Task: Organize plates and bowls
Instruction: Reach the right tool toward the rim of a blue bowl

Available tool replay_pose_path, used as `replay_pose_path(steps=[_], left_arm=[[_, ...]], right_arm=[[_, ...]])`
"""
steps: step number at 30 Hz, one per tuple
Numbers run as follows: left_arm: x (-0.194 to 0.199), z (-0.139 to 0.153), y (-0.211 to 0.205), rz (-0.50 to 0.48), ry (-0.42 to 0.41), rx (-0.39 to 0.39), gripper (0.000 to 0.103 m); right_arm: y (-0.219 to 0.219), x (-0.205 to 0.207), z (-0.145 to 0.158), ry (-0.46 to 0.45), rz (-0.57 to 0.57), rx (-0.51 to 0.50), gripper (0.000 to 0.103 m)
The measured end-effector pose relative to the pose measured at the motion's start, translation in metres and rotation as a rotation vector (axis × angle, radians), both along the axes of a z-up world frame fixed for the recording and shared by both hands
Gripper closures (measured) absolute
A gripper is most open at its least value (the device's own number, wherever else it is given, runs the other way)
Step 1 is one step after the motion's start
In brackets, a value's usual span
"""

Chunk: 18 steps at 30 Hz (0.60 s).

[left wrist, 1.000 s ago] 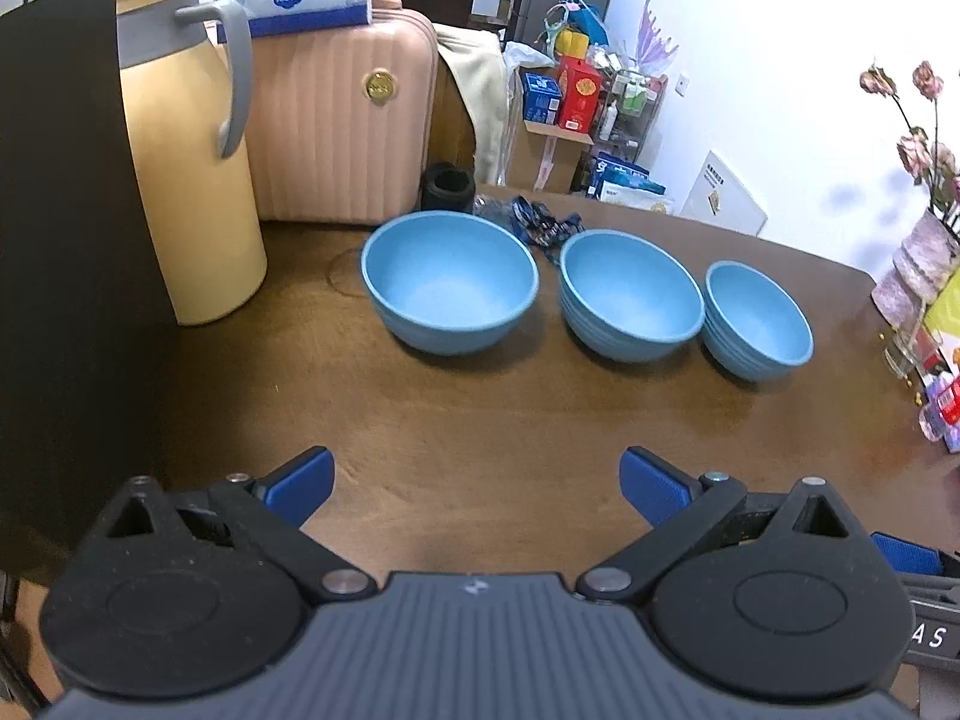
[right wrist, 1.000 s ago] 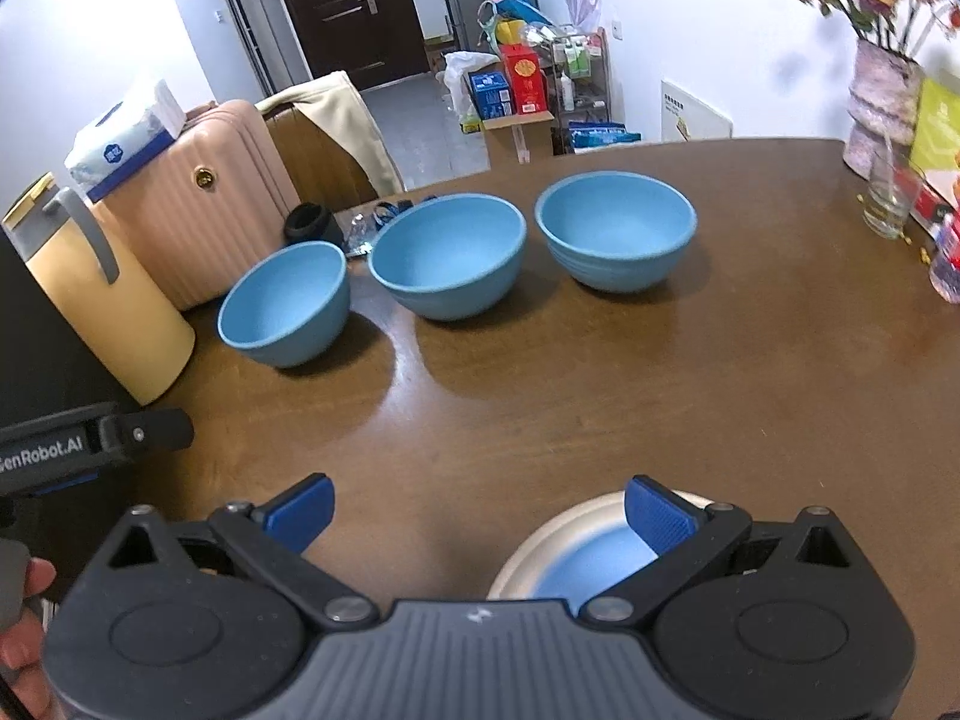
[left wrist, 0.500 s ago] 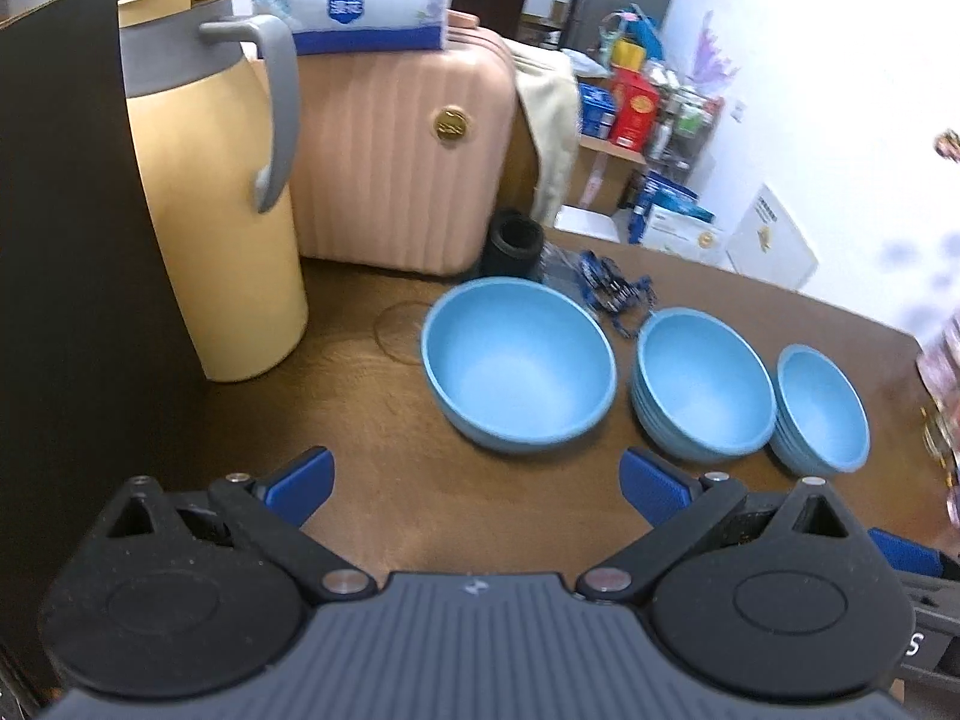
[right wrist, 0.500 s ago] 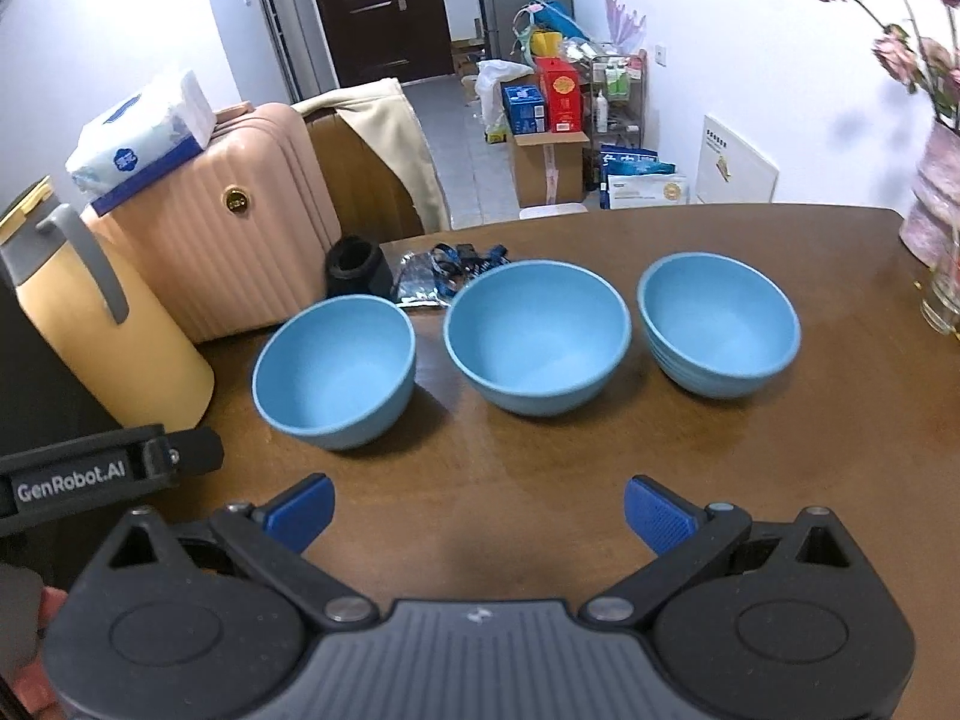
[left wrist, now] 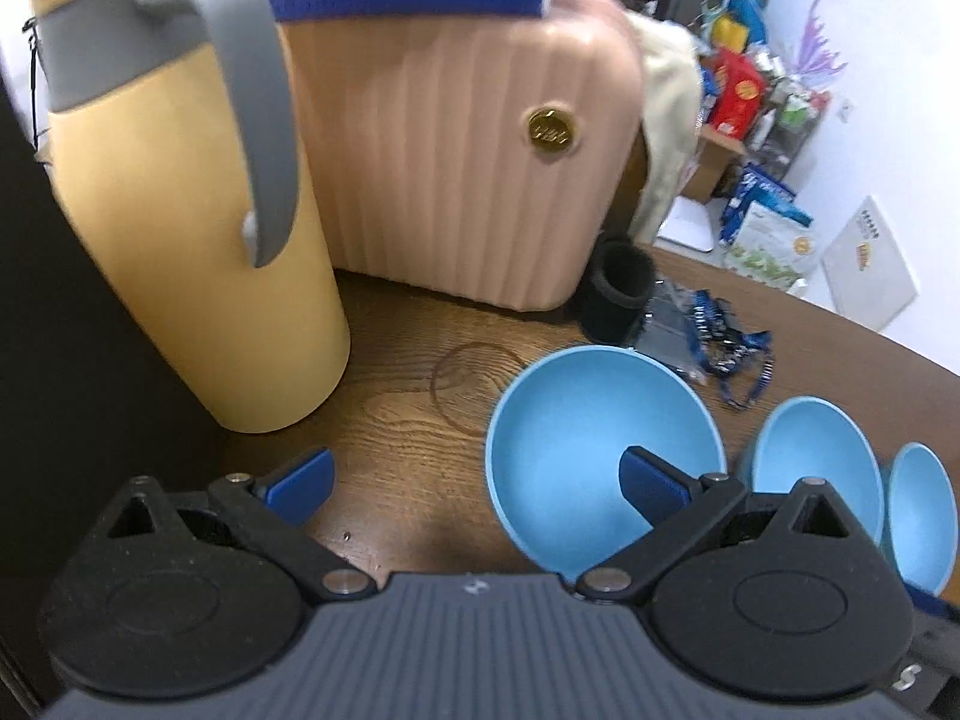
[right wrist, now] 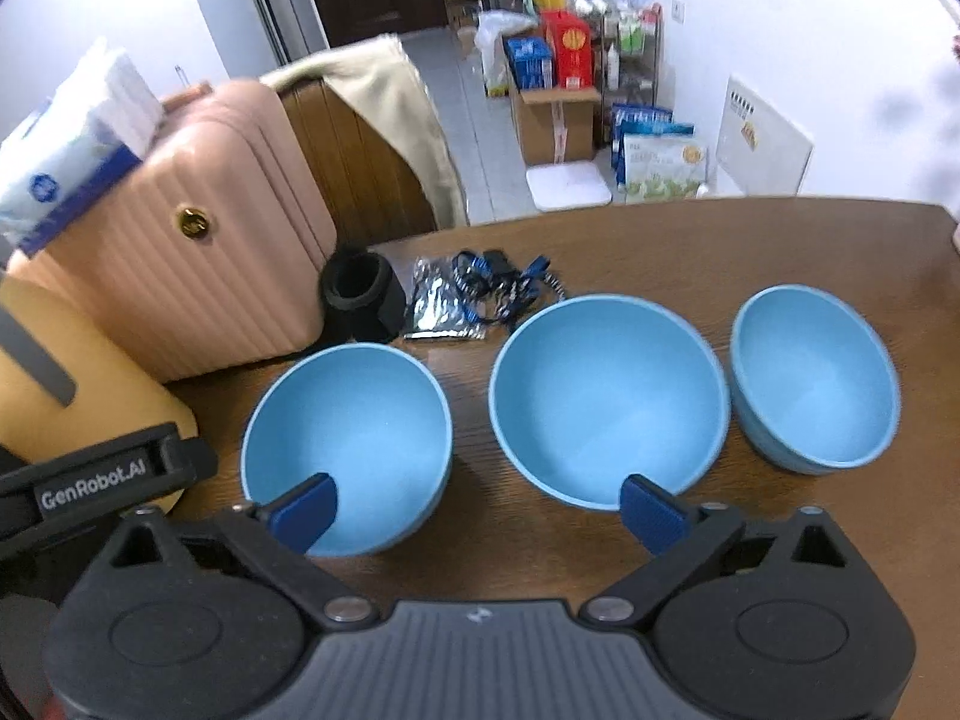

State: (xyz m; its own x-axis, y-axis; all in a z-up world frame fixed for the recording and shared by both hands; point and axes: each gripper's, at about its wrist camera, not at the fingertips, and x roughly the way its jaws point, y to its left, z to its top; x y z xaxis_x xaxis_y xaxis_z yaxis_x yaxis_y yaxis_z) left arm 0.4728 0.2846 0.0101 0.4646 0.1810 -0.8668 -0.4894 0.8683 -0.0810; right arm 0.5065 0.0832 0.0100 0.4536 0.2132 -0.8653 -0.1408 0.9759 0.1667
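Note:
Three blue bowls stand in a row on the brown table. In the right wrist view they are the left bowl, the middle bowl and the right bowl. My right gripper is open and empty, just in front of the left and middle bowls. In the left wrist view my left gripper is open and empty; its right finger overlaps the near side of the left bowl. The middle bowl and right bowl lie beyond to the right.
A yellow jug with a grey handle stands left of the bowls. A pink suitcase with a tissue pack on top is behind. A black cup and a blue lanyard bundle lie behind the bowls.
Both grippers have moved forward and left toward the bowls. The left gripper now reaches the left bowl. The plate seen under the right gripper a second ago is out of view.

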Motion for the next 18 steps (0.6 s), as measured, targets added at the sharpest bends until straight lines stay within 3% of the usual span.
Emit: replay_pose_path(steps=[5, 6, 10, 14, 18], left_arm=[[0.019, -0.027, 0.007, 0.019, 0.044, -0.024, 0.000], [0.022, -0.033, 0.008, 0.020, 0.054, -0.027, 0.001], [0.028, -0.051, 0.011, 0.020, 0.073, -0.056, 0.009], [0.034, -0.064, 0.013, 0.026, 0.088, -0.060, 0.018], [0.040, -0.076, 0.015, 0.025, 0.105, -0.069, 0.025]], right_arm=[[0.020, 0.022, -0.031, 0.073, 0.003, -0.009, 0.020], [0.023, 0.025, -0.036, 0.084, 0.001, -0.014, 0.026], [0.032, 0.033, -0.058, 0.130, -0.006, -0.017, 0.040], [0.037, 0.039, -0.072, 0.136, -0.017, -0.028, 0.045], [0.035, 0.044, -0.083, 0.150, -0.034, -0.024, 0.059]])
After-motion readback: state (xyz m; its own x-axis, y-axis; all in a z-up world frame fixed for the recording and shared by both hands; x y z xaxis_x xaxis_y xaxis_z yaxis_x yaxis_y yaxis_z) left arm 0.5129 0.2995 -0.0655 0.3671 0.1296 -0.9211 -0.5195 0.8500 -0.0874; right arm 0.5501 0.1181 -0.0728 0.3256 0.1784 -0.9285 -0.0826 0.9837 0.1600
